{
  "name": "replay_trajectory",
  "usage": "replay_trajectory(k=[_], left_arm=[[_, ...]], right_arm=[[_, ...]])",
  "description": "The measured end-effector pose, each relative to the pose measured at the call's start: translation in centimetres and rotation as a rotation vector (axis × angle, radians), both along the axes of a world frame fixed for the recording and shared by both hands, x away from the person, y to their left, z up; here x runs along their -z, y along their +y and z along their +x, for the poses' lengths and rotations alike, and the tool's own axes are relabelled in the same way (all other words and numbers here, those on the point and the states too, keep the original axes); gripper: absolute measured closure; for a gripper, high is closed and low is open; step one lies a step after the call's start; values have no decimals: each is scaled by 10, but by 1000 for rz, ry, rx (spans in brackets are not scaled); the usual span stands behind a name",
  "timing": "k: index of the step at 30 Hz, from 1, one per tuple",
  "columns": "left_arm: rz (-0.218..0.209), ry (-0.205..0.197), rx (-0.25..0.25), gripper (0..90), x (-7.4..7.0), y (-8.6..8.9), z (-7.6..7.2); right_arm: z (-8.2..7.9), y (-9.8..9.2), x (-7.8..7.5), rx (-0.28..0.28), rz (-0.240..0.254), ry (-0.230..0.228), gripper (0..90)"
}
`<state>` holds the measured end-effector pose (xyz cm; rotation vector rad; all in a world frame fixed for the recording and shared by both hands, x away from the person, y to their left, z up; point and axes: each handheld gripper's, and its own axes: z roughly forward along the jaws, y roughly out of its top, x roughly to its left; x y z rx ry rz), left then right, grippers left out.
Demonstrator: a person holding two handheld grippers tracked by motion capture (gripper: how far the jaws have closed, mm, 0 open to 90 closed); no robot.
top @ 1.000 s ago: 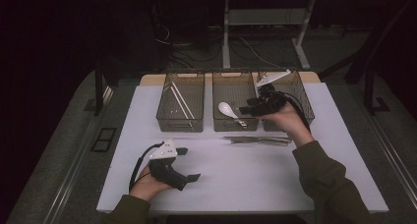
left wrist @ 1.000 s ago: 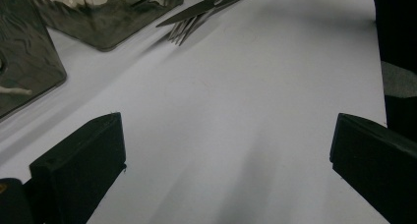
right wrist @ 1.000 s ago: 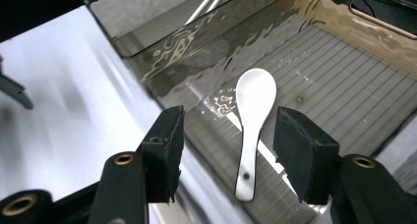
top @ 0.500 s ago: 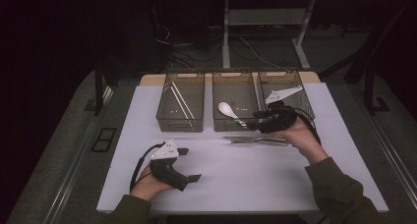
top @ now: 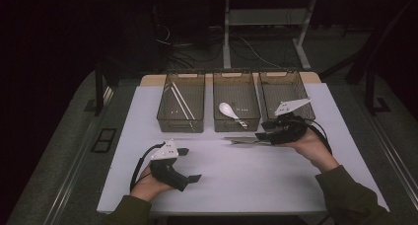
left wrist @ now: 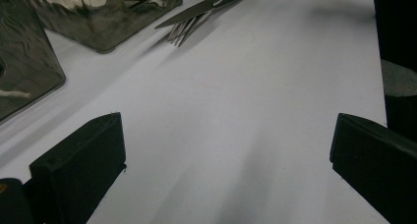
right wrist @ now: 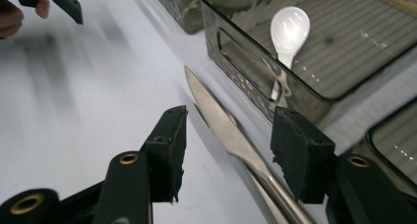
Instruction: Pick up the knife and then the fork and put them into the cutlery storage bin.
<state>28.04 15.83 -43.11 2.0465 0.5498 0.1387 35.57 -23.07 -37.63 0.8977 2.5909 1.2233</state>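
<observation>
The table knife (right wrist: 223, 123) lies flat on the white table (top: 256, 175), just before the middle bin (top: 236, 104) that holds a white spoon (top: 229, 110). In the right gripper view its long axis runs from lower right to upper centre, tip toward the top. The right gripper (right wrist: 228, 153) straddles the blade; its jaws, just closing, stand apart and untouching. A fork (left wrist: 189, 27) lies beside it. The left gripper (left wrist: 221, 145), lower left in the high view, is spread wide.
</observation>
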Motion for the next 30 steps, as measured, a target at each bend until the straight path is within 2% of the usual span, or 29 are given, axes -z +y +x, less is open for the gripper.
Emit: replay_trajectory(k=[4, 12, 20, 27, 30], left_arm=[[0, -2, -8, 0, -1, 0, -1], [11, -1, -5, 0, -1, -1, 0], [6, 1, -3, 0, 0, -1, 0], [5, 2, -4, 0, 0, -1, 1], [5, 3, -4, 0, 0, -1, 1]], right_arm=[[-1, -6, 6, 0, -10, 12, 541], [6, -13, 21, 2, -93, 18, 634], [15, -30, 33, 69, -154, 37, 876], [23, -42, 44, 122, -208, 48, 894], [26, -45, 49, 131, -237, 39, 894]])
